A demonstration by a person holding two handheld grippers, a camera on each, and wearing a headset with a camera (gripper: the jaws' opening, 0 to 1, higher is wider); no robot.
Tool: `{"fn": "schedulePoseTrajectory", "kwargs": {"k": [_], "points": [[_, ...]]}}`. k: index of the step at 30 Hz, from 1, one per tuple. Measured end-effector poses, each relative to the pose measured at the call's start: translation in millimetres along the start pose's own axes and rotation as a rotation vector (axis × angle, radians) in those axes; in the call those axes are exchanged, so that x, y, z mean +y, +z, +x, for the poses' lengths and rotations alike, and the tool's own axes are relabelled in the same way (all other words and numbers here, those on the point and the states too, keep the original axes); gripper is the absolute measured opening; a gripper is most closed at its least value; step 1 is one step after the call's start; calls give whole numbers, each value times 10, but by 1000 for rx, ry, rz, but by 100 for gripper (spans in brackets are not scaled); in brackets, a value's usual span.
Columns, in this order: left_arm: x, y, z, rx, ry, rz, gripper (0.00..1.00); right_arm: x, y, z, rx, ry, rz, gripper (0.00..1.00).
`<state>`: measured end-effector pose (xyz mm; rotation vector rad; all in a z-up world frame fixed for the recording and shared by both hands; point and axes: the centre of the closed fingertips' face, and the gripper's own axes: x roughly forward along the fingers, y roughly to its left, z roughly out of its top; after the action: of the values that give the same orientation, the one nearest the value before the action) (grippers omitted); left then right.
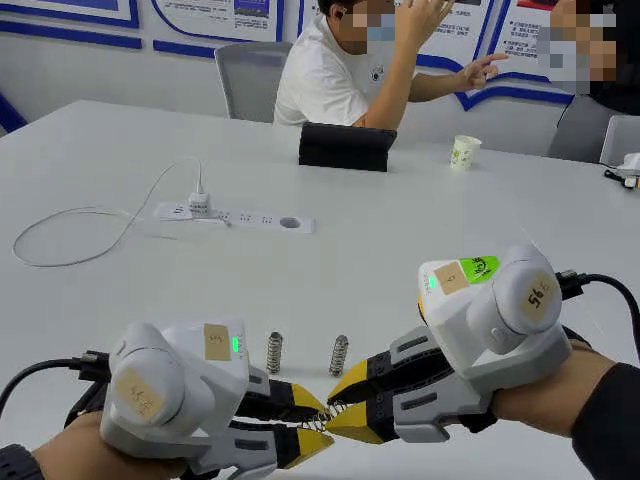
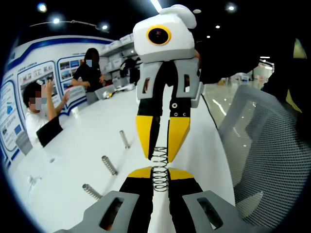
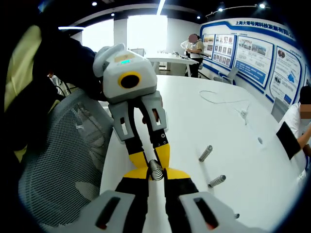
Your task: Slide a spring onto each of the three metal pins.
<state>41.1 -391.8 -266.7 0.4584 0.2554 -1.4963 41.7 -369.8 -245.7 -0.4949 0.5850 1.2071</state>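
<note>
Table wide open beyond held spring

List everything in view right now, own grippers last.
table: one, white
spring: one, metal, nearest, clamped at both ends
sprung pins: two, metal, upright, just beyond that spring
bare pin: one, metal, upright, in line with those
power strip: one, white, mid-table
case: one, black, propped at far side
paper cup: one, white, far right
people: two, one in white, one in dark, across the table
chairs: two, grey, far side
left gripper: one, white, yellow-tipped, shut on spring
right gripper: one, same colours, shut on spring
</note>
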Motion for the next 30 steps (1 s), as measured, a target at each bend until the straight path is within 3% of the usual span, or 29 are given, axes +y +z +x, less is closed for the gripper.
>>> {"fn": "schedulePoseTrajectory", "kwargs": {"k": [15, 30], "points": [[25, 16, 32, -5, 7, -42, 12, 10, 24, 11, 126, 6, -90, 12], [7, -2, 13, -7, 1, -78, 20, -27, -16, -13, 189, 12, -104, 11]]}}
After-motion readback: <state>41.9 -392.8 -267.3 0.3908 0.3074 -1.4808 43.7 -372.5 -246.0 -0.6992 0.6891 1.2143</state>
